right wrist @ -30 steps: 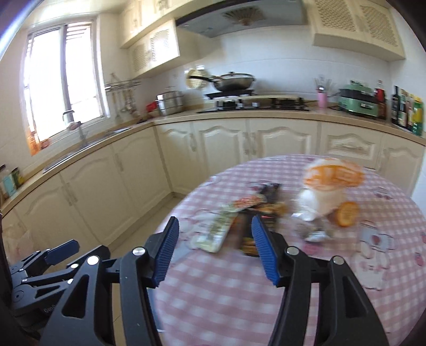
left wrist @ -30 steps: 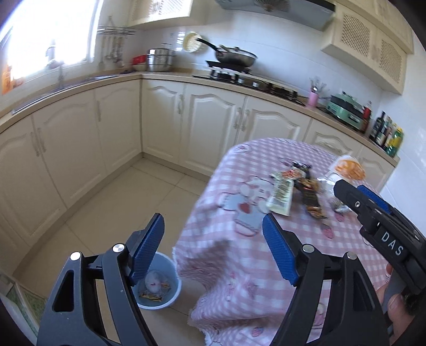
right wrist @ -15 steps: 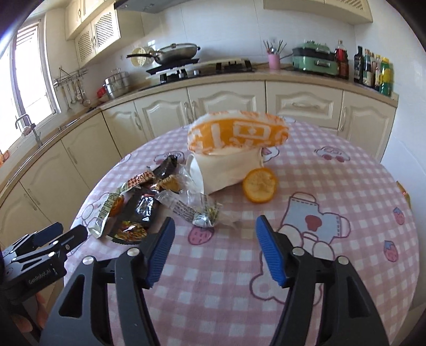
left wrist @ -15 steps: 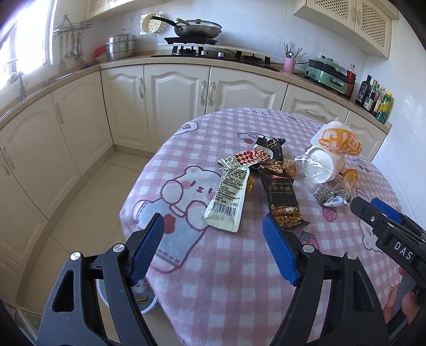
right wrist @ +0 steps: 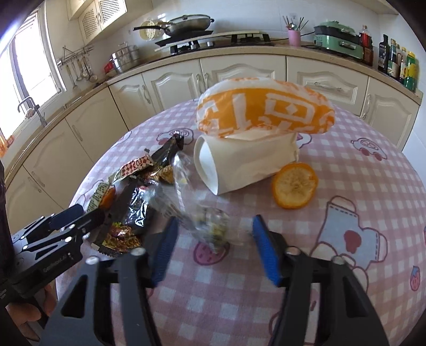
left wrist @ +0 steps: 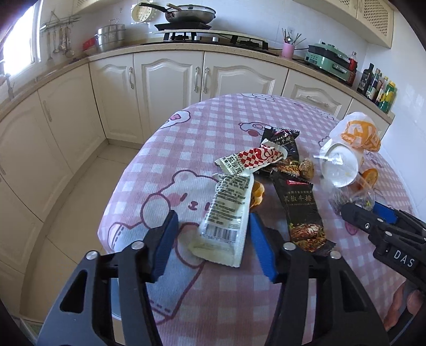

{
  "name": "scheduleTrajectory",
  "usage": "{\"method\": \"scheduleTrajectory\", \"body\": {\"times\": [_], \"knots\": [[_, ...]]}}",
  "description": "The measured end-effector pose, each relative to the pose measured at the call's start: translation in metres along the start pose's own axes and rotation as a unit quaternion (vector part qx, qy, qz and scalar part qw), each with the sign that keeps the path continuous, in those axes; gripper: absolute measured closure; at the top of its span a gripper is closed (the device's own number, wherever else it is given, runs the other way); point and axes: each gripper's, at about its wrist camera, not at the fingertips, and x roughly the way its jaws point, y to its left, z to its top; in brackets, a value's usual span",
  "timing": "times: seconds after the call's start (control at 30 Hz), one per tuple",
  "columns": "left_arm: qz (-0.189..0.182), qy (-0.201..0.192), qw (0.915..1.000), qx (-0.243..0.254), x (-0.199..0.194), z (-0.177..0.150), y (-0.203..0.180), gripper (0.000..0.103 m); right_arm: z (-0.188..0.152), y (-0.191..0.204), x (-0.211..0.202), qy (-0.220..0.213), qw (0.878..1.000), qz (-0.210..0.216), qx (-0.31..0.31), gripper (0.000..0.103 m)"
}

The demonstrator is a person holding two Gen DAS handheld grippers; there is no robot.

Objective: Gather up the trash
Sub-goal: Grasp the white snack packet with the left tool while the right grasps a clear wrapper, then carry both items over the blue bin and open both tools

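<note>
Trash lies on the round table with a pink checked cloth. My left gripper is open, its fingers on either side of the near end of a white wrapper. Beside it lie a red-checked wrapper and a black wrapper. My right gripper is open around a crumpled clear plastic wrapper. Beyond it lie a tipped white paper cup, an orange and white bag and an orange half.
Cream kitchen cabinets and a counter with a stove and pan run behind the table. Bottles stand at the counter's right end. Tiled floor lies to the table's left.
Both grippers moved forward and down to the table. The left now straddles the white wrapper; the right now straddles the clear plastic wrapper. Both remain open.
</note>
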Motion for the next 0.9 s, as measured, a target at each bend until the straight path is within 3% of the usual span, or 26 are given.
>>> {"method": "scheduleTrajectory", "body": {"times": [0.13,0.27,0.6,0.9], "knots": [[-0.001,-0.001,1.0000,0.006,0.000,0.002,0.001,0.074,-0.001,0.002,-0.001,-0.003,1.000,0.001,-0.004,0.059],[-0.020,-0.005,0.9997,-0.012,-0.004,0.000,0.009,0.083,-0.004,0.004,-0.010,-0.022,1.000,-0.002,-0.007,0.059],[-0.038,-0.037,0.9979,-0.037,-0.044,-0.014,0.018,0.084,-0.016,0.012,-0.045,-0.052,0.999,0.002,-0.008,0.059],[-0.033,-0.080,0.9945,-0.060,-0.095,-0.029,0.043,0.084,-0.019,0.061,-0.084,-0.085,0.995,0.034,-0.047,0.059]]}}
